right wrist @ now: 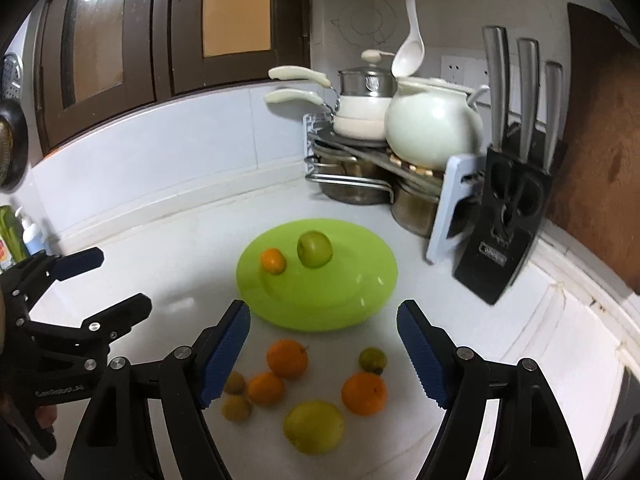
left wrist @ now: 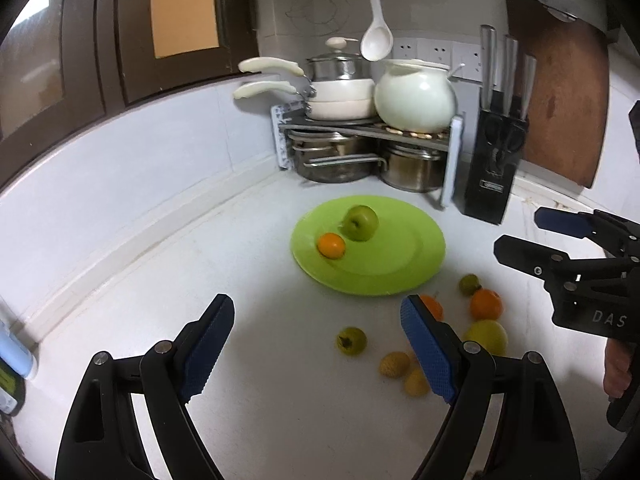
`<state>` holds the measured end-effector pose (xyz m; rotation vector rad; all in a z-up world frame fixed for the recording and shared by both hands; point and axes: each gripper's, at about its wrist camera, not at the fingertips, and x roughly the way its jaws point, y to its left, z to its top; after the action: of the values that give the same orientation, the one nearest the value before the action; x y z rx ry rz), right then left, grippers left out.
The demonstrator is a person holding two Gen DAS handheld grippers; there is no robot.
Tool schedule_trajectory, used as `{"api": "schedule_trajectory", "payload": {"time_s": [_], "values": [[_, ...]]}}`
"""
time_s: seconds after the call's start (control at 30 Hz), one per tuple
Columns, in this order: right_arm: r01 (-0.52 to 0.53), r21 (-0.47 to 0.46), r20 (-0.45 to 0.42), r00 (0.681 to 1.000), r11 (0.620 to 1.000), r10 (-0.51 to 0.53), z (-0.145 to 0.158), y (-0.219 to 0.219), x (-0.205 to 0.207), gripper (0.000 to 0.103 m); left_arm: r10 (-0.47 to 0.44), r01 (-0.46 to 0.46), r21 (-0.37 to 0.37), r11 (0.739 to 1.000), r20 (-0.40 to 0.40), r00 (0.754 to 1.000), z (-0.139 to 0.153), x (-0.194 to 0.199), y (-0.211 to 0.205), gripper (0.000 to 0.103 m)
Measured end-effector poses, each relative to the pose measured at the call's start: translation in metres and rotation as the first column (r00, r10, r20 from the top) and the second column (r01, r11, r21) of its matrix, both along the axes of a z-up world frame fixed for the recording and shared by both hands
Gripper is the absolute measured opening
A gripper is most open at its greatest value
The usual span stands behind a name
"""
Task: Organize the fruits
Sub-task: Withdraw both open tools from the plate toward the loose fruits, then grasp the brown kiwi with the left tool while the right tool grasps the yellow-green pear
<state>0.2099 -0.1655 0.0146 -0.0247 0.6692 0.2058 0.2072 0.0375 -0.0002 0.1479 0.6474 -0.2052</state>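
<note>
A green plate (left wrist: 400,264) (right wrist: 352,296) lies on the white counter and holds a green apple (left wrist: 361,223) (right wrist: 315,249) and a small orange (left wrist: 331,245) (right wrist: 273,261). Several loose fruits lie in front of the plate: oranges (right wrist: 287,358) (right wrist: 364,393), a yellow-green apple (right wrist: 314,426) (left wrist: 486,336), a small green fruit (left wrist: 352,341) and small yellow ones (left wrist: 395,364). My left gripper (left wrist: 316,344) is open and empty above the counter, left of the loose fruits. My right gripper (right wrist: 324,352) is open and empty above the loose fruits.
A corner rack with pots and a white kettle (left wrist: 416,96) (right wrist: 434,126) stands behind the plate. A black knife block (left wrist: 496,160) (right wrist: 508,224) and a wooden board (left wrist: 560,92) stand at the right. Bottles (right wrist: 24,236) stand at far left.
</note>
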Motion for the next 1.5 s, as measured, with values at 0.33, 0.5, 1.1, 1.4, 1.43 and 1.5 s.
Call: {"api": "schedule_trajectory", "payload": {"time_s": [0.33,0.5,1.1,1.4,1.43,1.5], "values": [[-0.007,-0.025,-0.066,0.998,1.0,0.005,-0.022,-0.011,-0.027,0.076,-0.095,0.096,0.01,0.995,-0.033,0.995,-0.03,-0.022,-0.022,0.085],[-0.033,-0.037,-0.107,0.994,0.999,0.029,-0.037,-0.013,-0.035,0.076,-0.142,0.144,0.033,0.989,-0.059,0.988,-0.046,-0.03,-0.032,0.084],[-0.103,-0.014,-0.212,0.972,0.995,0.098,-0.075,-0.007,-0.028,0.076,-0.275,0.281,0.008,0.96,-0.178,0.945,-0.074,-0.024,-0.056,0.039],[-0.119,0.012,-0.249,0.961,0.993,0.118,-0.09,-0.006,-0.019,0.07,-0.284,0.284,-0.031,0.958,-0.219,0.934,-0.084,-0.009,-0.062,0.035],[-0.122,0.013,-0.252,0.96,0.992,0.121,-0.091,-0.005,-0.018,0.069,-0.286,0.286,-0.032,0.958,-0.223,0.932,-0.085,-0.008,-0.062,0.034],[-0.127,0.014,-0.259,0.958,0.992,0.126,-0.093,-0.004,-0.016,0.067,-0.288,0.289,-0.028,0.957,-0.228,0.93,-0.087,-0.007,-0.064,0.033]]}}
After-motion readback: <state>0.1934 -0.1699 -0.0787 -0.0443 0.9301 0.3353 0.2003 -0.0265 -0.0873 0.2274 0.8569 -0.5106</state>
